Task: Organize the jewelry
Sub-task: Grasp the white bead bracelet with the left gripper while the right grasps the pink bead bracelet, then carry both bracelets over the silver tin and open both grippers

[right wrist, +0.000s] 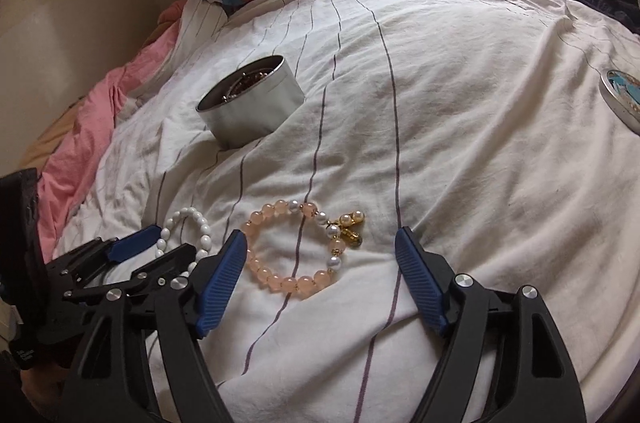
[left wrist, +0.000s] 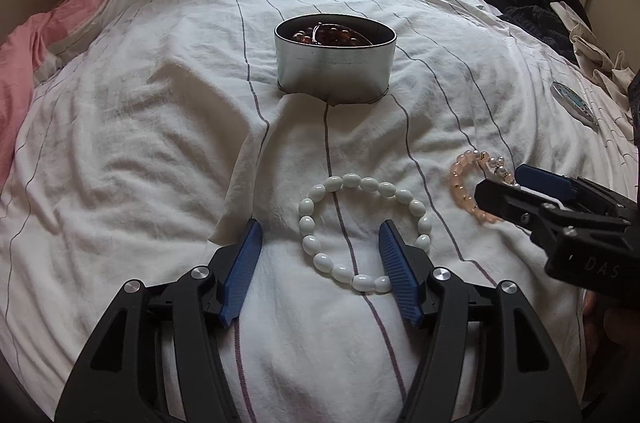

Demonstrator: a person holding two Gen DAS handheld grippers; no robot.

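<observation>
Left gripper (left wrist: 320,263) spread, straddling white oval-bead bracelet (left wrist: 362,229): light, floppy, slippery (pinch across the strand). Right gripper (right wrist: 320,271) spread, empty.

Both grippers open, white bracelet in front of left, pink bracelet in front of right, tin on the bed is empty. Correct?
Not quite: the tin is not empty. The left wrist view shows dark reddish-brown beads inside it. The rest holds: left gripper open by the white bracelet, right gripper open by the pink bracelet, tin on the bed.
</observation>
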